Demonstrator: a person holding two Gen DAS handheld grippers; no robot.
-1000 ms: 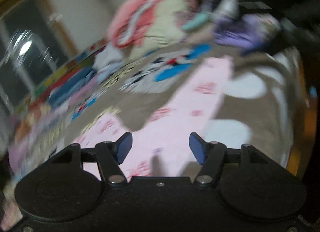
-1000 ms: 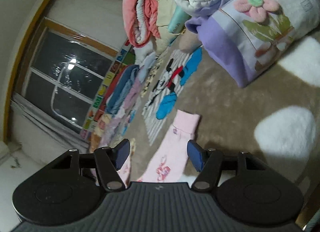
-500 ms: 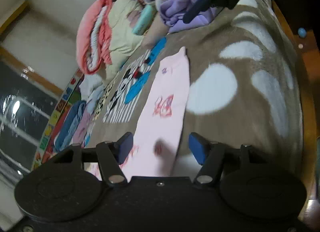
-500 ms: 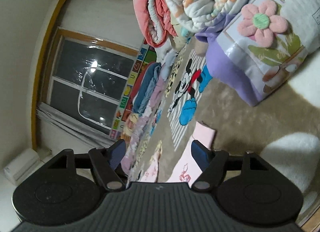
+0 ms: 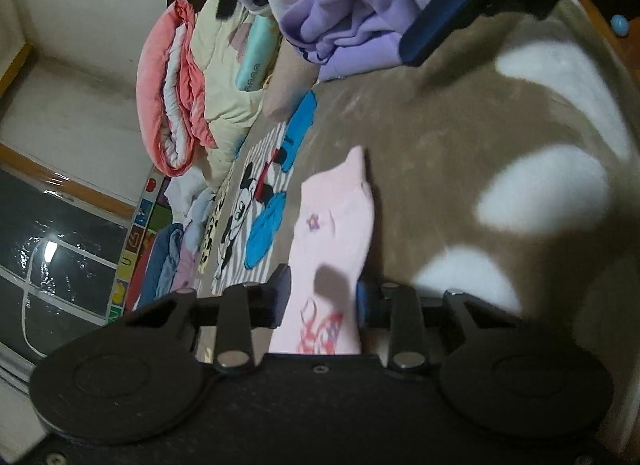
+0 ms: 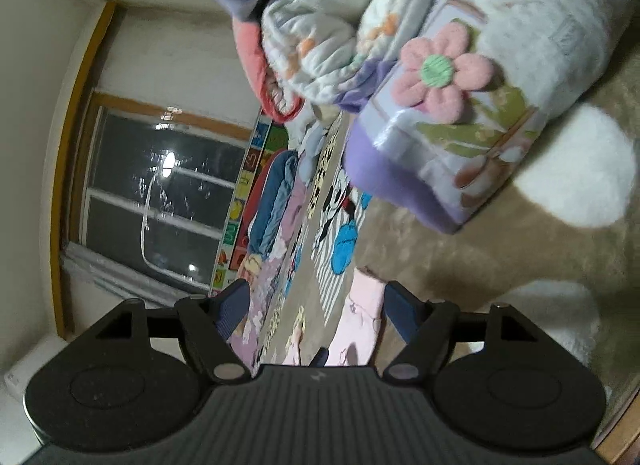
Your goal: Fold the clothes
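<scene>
Left wrist view
Left claw [image 5: 322, 295]: held low over the bed, fingers spread apart, one on each side of the pink garment; whether they touch the cloth I cannot tell.
Pink garment [image 5: 334, 225]: lies flat and long on the brown blanket [image 5: 432, 137], running away from the claw; a small flower print near its far end, a red print near the claw.
Right claw [image 5: 442, 23]: one blue finger shows at the far end of the bed, above the blanket, near the purple bedding [image 5: 344, 25].
Bed: brown fleece with white patches; a Mickey Mouse cloth [image 5: 256, 209] lies just beside the pink garment, toward the window edge.
Room: rolled coral quilt [image 5: 172, 89] against the wall, dark window [image 5: 52, 257] beyond.

Right wrist view
Right claw [image 6: 316, 305]: open wide, raised above the bed, the pink garment's [image 6: 360, 321] end showing between its fingers below.
Bedding: a folded blanket with a pink felt flower [image 6: 440, 69] sits on the brown blanket [image 6: 460, 261].
Room: window [image 6: 160, 201] dark, wooden frame, alphabet strip along the bed's edge.
</scene>
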